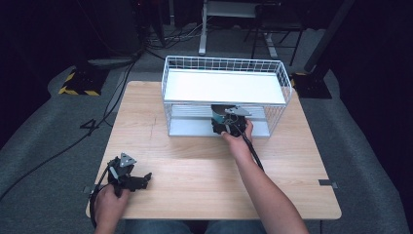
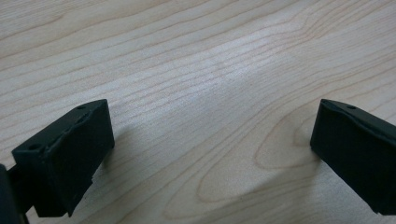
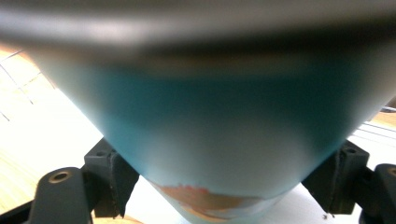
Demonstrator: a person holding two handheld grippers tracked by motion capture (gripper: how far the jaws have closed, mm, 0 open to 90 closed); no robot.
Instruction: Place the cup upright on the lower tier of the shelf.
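A teal bowl (image 1: 218, 116) with a dark rim sits at the front opening of the lower shelf (image 1: 192, 127) of a white wire rack (image 1: 225, 64). My right gripper (image 1: 225, 120) is shut on it. In the right gripper view the bowl (image 3: 219, 121) is close and blurred, and the right gripper (image 3: 227, 161) presses on its lower part from both sides. My left gripper (image 1: 145, 178) rests on the wooden table (image 1: 195, 165) near its front left corner. Its jaws stand wide open in the left gripper view, where the left gripper (image 2: 212, 135) has bare wood between them.
The rack stands at the back middle of the table, and its white upper shelf (image 1: 224, 87) is bare. Cables, stands and a yellow-black striped base (image 1: 78, 83) lie on the grey floor beyond the table.
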